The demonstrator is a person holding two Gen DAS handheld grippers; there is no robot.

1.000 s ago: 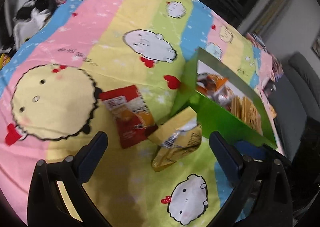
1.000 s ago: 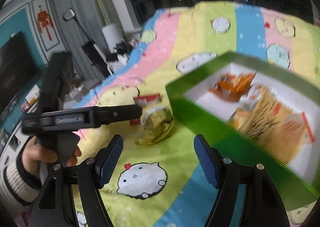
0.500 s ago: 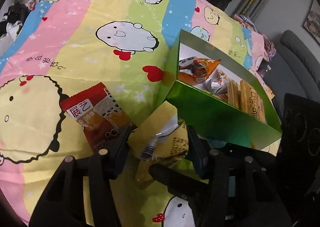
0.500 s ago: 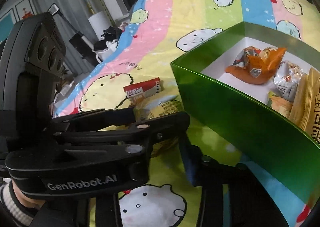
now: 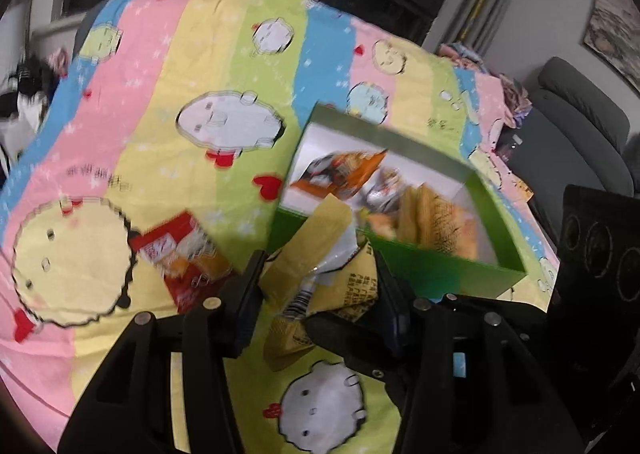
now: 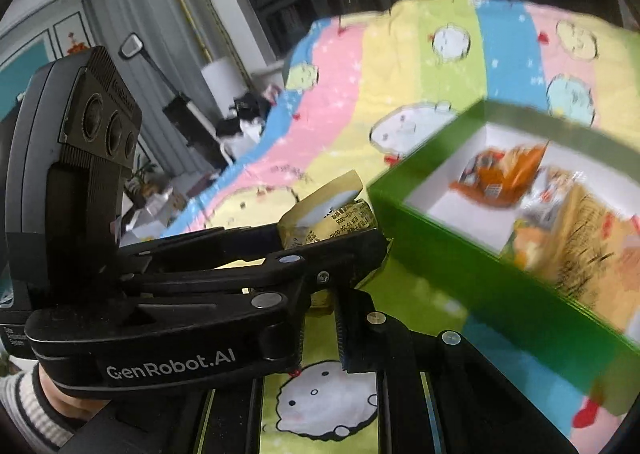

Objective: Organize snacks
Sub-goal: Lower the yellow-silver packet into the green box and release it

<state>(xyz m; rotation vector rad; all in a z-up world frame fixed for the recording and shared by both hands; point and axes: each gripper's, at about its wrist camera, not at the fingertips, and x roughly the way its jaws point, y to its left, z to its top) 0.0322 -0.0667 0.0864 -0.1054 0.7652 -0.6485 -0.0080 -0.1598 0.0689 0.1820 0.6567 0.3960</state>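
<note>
The left claw had just been closing and gripped the yellow snack packet between its two pads, low in the middle of the left wrist view. The crumpled packet stood up from the claw, its top corner overlapping the near wall of the green box in that view. The same packet showed in the right wrist view just left of centre, poking out above the black body of the left claw, close to the near left corner of the green box.

The right claw sat low in the middle of its own view with its ridged pads drawn close together; its jaws had just been closing. Whether anything sat between them I could not tell, as the left claw crossed in front.

A red snack packet lay flat on the striped cartoon bedspread, left of the held packet and apart from the box. The green box rested on the bedspread at the right of both views, white inside, already holding an orange packet at its far end and more yellow wrappers nearer the right. Both views were blurred. A hand in a striped cuff held the left claw's handle at the lower left.
</note>
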